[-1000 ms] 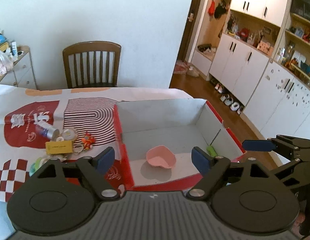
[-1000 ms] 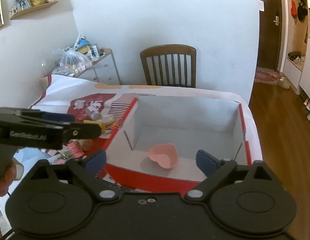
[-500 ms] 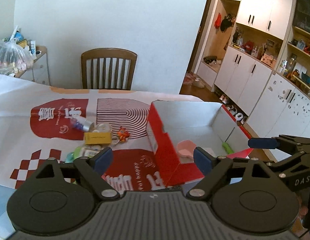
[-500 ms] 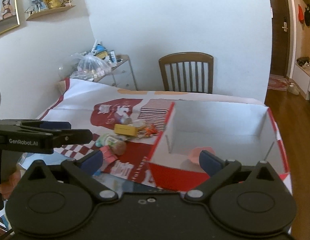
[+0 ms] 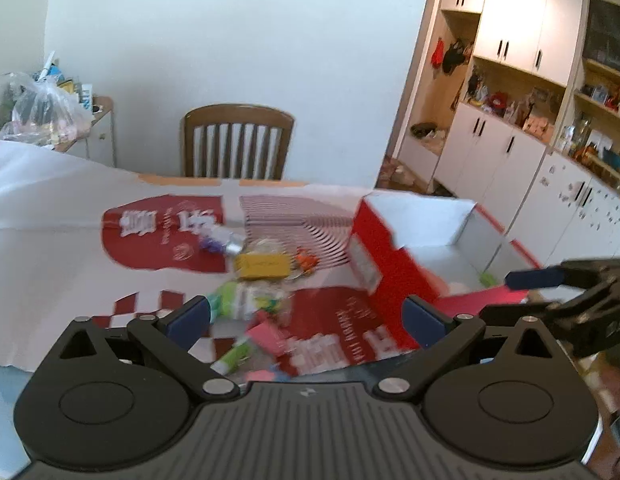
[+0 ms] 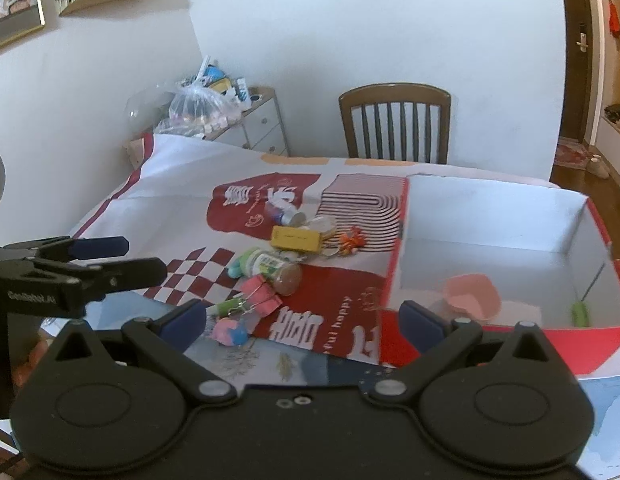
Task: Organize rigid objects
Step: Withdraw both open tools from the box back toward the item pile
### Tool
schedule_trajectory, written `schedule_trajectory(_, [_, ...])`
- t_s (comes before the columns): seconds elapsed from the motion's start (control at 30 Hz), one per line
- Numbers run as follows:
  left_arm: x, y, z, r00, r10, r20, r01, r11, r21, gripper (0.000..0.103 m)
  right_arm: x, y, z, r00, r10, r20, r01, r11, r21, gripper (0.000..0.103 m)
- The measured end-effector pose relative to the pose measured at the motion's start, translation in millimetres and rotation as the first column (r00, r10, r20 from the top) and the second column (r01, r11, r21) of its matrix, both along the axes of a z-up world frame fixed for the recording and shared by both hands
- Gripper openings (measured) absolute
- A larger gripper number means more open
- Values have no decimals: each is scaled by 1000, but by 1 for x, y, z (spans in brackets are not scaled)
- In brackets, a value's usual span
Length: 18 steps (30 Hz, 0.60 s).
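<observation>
Left claw (image 5: 306, 318) is spreading its jaws wider right now, nothing between them, just hanging over the near edge of the tabletop (image 6: 178, 184). Right claw (image 6: 302, 320) is wide open too and empty, held over the near edge by the box corner. You can see each one from the other's camera, off to the side.

Biggest thing on the tabletop is the red and white cloth (image 6: 246, 208) with the stripes and checks. On its right end sits the box (image 6: 489, 208), red outside, white inside, open top. Inside it so far: a pink heart dish (image 6: 471, 296) near the front wall and a little green thing (image 6: 579, 314) in the front right corner, can't tell what it is.

Everything else is still piled on the cloth left of the box. Jar (image 6: 270, 268) with a green label lying on its side, brown lid toward the box. Yellow block (image 6: 296, 239) just behind it. Small tube (image 6: 288, 216) further back, tipped over. Pink clips (image 6: 262, 296) touching the jar's front. Orange charm (image 6: 351, 240) closest to the box wall. Pink and blue ball (image 6: 230, 330) and a green stick (image 6: 226, 306) right at the near edge, by the right claw's left finger.

Left camera is pretty smeared, so the pile is mush there.
</observation>
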State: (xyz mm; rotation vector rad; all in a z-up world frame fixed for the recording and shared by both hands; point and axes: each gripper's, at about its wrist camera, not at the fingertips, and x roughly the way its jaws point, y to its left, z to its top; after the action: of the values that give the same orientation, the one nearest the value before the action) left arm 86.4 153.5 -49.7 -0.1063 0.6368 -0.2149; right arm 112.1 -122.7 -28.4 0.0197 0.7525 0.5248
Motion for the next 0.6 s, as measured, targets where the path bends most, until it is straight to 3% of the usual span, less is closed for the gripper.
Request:
schedule_trajectory(0.23, [3, 30, -45, 997, -6, -76, 6, 1000, 11, 103, 5, 27, -12, 999, -17, -27, 16, 1000, -25, 102])
schedule_trajectory(0.6, [16, 22, -96, 989, -1, -148, 7, 999, 36, 102, 29, 72, -47, 997, -10, -80, 0, 994, -113, 102])
